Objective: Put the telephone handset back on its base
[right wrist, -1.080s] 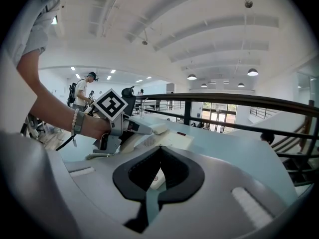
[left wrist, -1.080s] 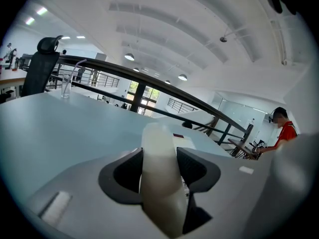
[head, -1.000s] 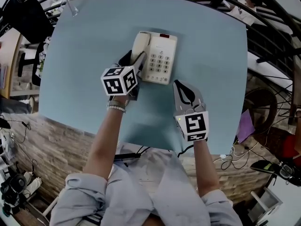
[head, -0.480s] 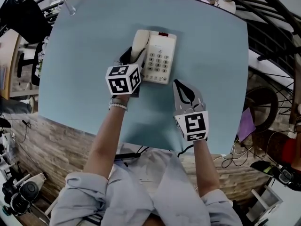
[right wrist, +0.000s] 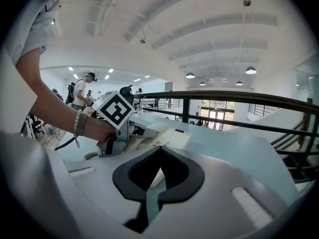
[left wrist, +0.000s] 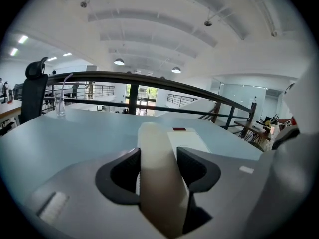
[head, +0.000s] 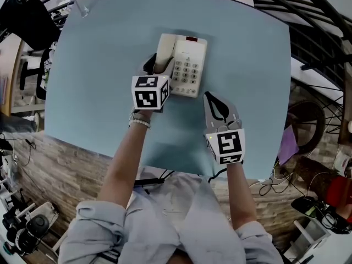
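Observation:
A cream telephone base (head: 188, 69) with a keypad lies near the middle of the pale blue table (head: 93, 81). The cream handset (head: 164, 53) lies along the base's left side; I cannot tell whether it sits fully in the cradle. My left gripper (head: 160, 69) is shut on the handset's near end, and in the left gripper view the handset (left wrist: 155, 178) fills the gap between the jaws of that gripper (left wrist: 158, 169). My right gripper (head: 212, 99) rests shut and empty on the table, just right of the base's near corner. The right gripper view looks past this gripper (right wrist: 159, 151) to the base (right wrist: 169, 137) and the handset (right wrist: 152, 127).
A clear glass (head: 82, 7) stands at the table's far left corner. A black chair (head: 26, 16) is beyond that corner. Railings curve round the table's far side. The phone's coiled cord (right wrist: 88, 156) lies on the table by the left hand.
My left gripper has moved a little right and forward with the handset, bringing it closer along the base's left side. The right gripper has hardly moved.

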{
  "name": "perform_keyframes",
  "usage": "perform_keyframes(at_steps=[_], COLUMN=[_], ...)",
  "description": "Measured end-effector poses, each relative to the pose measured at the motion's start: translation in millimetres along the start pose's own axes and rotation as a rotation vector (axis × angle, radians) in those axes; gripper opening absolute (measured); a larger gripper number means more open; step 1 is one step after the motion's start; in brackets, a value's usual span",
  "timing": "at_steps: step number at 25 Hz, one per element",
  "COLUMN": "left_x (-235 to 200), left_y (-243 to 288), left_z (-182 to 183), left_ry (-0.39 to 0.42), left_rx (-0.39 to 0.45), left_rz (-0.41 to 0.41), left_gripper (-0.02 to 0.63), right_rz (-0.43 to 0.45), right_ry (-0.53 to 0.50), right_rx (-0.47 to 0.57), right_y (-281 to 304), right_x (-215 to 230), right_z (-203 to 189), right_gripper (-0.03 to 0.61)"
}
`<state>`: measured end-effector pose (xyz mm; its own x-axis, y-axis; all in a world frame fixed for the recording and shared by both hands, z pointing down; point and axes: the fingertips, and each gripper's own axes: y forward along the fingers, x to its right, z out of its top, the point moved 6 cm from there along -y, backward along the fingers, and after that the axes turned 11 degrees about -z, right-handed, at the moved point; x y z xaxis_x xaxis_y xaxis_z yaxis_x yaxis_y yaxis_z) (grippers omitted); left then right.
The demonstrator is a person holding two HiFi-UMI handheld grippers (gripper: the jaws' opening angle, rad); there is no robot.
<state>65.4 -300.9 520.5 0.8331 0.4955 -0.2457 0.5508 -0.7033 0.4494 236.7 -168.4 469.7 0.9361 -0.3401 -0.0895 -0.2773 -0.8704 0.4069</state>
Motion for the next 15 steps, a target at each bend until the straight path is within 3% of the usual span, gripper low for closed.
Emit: perform_keyframes(at_steps=[4,15], left_x=[1,1], left_y=[-1,-47], left_z=[-2,23], left_ry=[0.003,-0.032], left_rx=[-0.02,0.071], left_rz=[-0.045,-0.143], left_gripper=[0.216,0.216], right_rz=[-0.004,-0.019], right_ry=[-0.002,0.003], right_rx=[0.001,0.007], right_y=[-1,-7], right_x=[-3,-15], right_z=[0,4], right_gripper=[0.005,0.005])
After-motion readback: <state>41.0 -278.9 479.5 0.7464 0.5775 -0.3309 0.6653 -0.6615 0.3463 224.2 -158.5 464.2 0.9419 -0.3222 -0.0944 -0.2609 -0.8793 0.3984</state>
